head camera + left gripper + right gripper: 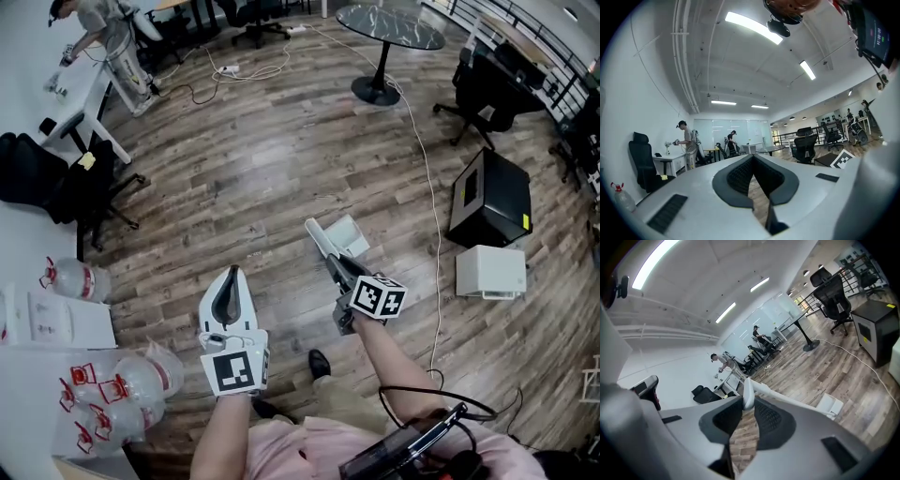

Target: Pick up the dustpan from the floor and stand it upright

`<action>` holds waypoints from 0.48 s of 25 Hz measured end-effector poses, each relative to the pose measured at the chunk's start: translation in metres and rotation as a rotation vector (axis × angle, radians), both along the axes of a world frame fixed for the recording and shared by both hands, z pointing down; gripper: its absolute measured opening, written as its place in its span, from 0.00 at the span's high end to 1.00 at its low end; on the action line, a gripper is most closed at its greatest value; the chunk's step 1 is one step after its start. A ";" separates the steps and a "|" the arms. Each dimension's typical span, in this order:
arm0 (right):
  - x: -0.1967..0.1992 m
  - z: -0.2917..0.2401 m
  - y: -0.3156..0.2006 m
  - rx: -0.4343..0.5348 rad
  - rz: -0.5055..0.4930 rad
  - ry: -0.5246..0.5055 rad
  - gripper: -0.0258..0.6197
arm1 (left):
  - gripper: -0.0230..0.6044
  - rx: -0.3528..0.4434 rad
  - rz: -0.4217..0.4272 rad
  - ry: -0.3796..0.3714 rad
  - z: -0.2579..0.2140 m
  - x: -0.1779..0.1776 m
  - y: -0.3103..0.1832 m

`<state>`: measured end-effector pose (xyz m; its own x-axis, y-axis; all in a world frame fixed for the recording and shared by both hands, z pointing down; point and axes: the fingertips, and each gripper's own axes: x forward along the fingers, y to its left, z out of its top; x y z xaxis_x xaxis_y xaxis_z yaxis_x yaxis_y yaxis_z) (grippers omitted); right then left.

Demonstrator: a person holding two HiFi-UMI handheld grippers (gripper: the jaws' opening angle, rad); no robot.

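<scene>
The white dustpan (344, 234) hangs just above the wooden floor in front of me, its long handle (787, 393) running back between the jaws of my right gripper (336, 266). In the right gripper view the handle's rounded end pokes up between the two pads, the right gripper (746, 401) is shut on it, and the pan (830, 405) shows lower right. My left gripper (230, 298) is held off to the left, apart from the dustpan. In its own view the left gripper (753, 159) has its jaws together with nothing between them.
A black box (487, 197) and a white box (490, 272) stand on the right, with a white cable (433, 216) running past them. A round table (389, 28) and office chairs are farther off. Plastic bottles (112, 384) crowd the lower left. A person (98, 23) works far left.
</scene>
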<state>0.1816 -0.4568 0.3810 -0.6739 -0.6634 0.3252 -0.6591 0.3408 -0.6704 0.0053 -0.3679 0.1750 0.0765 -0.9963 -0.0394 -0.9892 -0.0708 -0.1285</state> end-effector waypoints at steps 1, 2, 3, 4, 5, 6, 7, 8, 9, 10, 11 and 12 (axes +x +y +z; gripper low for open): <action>0.008 -0.002 -0.005 -0.001 0.008 -0.010 0.84 | 0.95 0.002 0.009 -0.003 -0.001 0.007 -0.005; 0.015 -0.003 -0.010 -0.003 0.016 -0.019 0.84 | 0.95 0.004 0.019 -0.006 -0.003 0.013 -0.009; 0.022 -0.004 -0.015 -0.007 0.024 -0.028 0.84 | 0.95 0.005 0.027 -0.008 -0.004 0.019 -0.013; 0.028 -0.005 -0.020 -0.012 0.033 -0.038 0.84 | 0.95 0.006 0.036 -0.011 -0.005 0.025 -0.017; 0.035 -0.006 -0.024 -0.017 0.043 -0.050 0.84 | 0.95 0.006 0.044 -0.014 -0.006 0.030 -0.021; 0.042 -0.008 -0.029 -0.019 0.056 -0.061 0.84 | 0.95 0.006 0.052 -0.016 -0.007 0.035 -0.024; 0.050 -0.010 -0.033 -0.020 0.069 -0.072 0.84 | 0.95 0.006 0.060 -0.019 -0.008 0.040 -0.028; 0.058 -0.011 -0.038 -0.021 0.081 -0.082 0.84 | 0.95 0.006 0.067 -0.022 -0.008 0.045 -0.031; 0.065 -0.012 -0.041 -0.021 0.091 -0.092 0.84 | 0.95 0.006 0.074 -0.025 -0.009 0.049 -0.034; 0.072 -0.014 -0.045 -0.019 0.101 -0.102 0.84 | 0.95 0.005 0.081 -0.028 -0.009 0.053 -0.036; 0.079 -0.016 -0.049 -0.019 0.112 -0.113 0.84 | 0.95 0.004 0.088 -0.032 -0.009 0.056 -0.039; 0.085 -0.018 -0.052 -0.020 0.123 -0.125 0.84 | 0.95 0.003 0.094 -0.035 -0.009 0.060 -0.042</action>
<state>0.2671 -0.5093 0.3634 -0.6240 -0.7375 0.2581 -0.6060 0.2482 -0.7558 0.0653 -0.4097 0.1658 0.1709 -0.9846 -0.0378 -0.9731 -0.1627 -0.1632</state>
